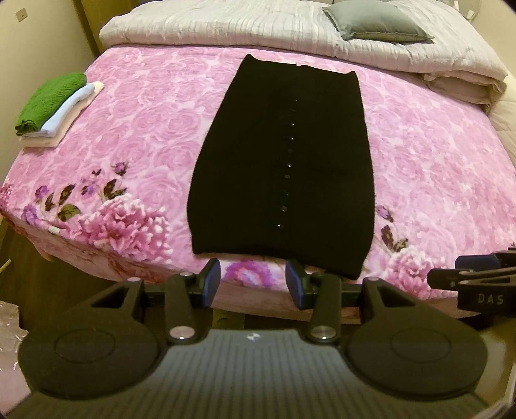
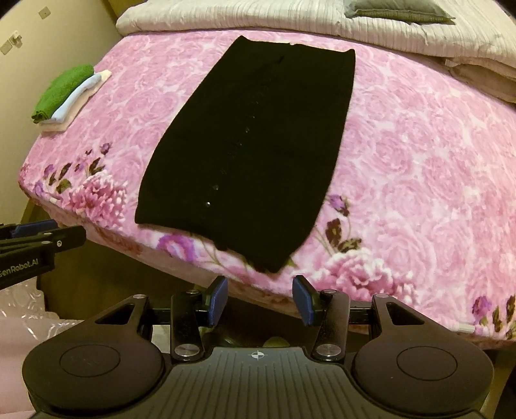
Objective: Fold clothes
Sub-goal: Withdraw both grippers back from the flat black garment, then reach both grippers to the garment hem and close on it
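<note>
Left wrist view shows our black garment (image 1: 283, 167) lying flat lengthwise on the pink blanket (image 1: 129, 129), hem nearest us for folding. Left gripper (image 1: 253, 280) and right gripper (image 2: 261, 298) hover released, holding nothing.

A home bedroom. A bed (image 1: 435, 180) under a pink floral blanket (image 1: 135, 135) carries a folded grey quilt (image 1: 225, 25) and cushion (image 1: 374, 21) at its far end. Folded clothes (image 1: 54, 106) sit far left.

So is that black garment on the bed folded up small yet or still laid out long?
Still laid out long: the black garment lies flat down the pink floral blanket, sides tucked in, button row showing, with no crosswise fold.
</note>
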`<state>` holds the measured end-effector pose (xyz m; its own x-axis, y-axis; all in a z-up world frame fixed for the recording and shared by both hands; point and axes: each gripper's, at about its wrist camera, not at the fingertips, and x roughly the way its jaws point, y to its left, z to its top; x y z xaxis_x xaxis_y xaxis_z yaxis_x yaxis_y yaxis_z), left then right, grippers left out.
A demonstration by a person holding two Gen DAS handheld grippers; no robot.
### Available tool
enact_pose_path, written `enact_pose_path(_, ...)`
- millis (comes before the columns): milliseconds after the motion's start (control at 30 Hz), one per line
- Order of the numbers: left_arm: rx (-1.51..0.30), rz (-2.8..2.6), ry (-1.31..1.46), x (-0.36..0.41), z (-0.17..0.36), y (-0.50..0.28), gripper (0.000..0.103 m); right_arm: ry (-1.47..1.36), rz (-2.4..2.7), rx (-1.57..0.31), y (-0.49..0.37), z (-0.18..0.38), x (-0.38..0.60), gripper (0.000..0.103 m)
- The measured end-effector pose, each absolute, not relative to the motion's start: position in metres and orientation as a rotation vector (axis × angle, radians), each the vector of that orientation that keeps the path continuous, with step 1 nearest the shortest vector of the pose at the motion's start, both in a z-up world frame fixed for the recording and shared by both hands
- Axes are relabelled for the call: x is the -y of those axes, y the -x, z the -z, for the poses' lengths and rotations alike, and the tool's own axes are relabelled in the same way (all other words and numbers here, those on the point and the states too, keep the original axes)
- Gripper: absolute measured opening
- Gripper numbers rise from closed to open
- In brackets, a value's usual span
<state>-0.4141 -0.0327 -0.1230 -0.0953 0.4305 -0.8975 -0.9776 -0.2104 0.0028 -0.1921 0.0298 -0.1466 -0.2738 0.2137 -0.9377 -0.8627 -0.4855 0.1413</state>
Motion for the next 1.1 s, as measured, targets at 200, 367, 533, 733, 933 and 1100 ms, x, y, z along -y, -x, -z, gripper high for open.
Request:
enact_pose_path(200, -0.810, -1.521, 0.998, 0.010, 0.138, 0.439, 0.040, 1.174, -1.812, -0.914, 0.204, 0.154, -0.044, 0.048)
enact_pose_path(367, -0.809, -1.449, 1.024, -0.023, 0.162, 0.479, 0.041, 1.003, -1.707, -1.020, 0.196, 0.164, -0.079, 0.048)
enact_pose_path(533, -0.818, -1.402, 1.036, -0.056, 0.224, 0.531, 0.046, 0.882, -1.587, -1.073, 0.197, 0.207, -0.112, 0.048)
enact_pose_path(733, -0.799, -1.455, 1.079, -0.084, 0.324, 0.587, 0.044, 0.840, -1.522, -1.087, 0.203, 0.312, -0.119, 0.048)
enact_pose_path(933, -0.600, -1.393, 1.110, -0.074, 0.374, 0.608, 0.044, 0.703, -1.549, -0.994, 0.186, 0.373, -0.104, 0.048)
enact_pose_path(1100, -0.428, -1.360, 1.097, -0.044, 0.388, 0.613, 0.043, 0.485, -1.639, -0.994, 0.159, 0.388, -0.074, 0.048)
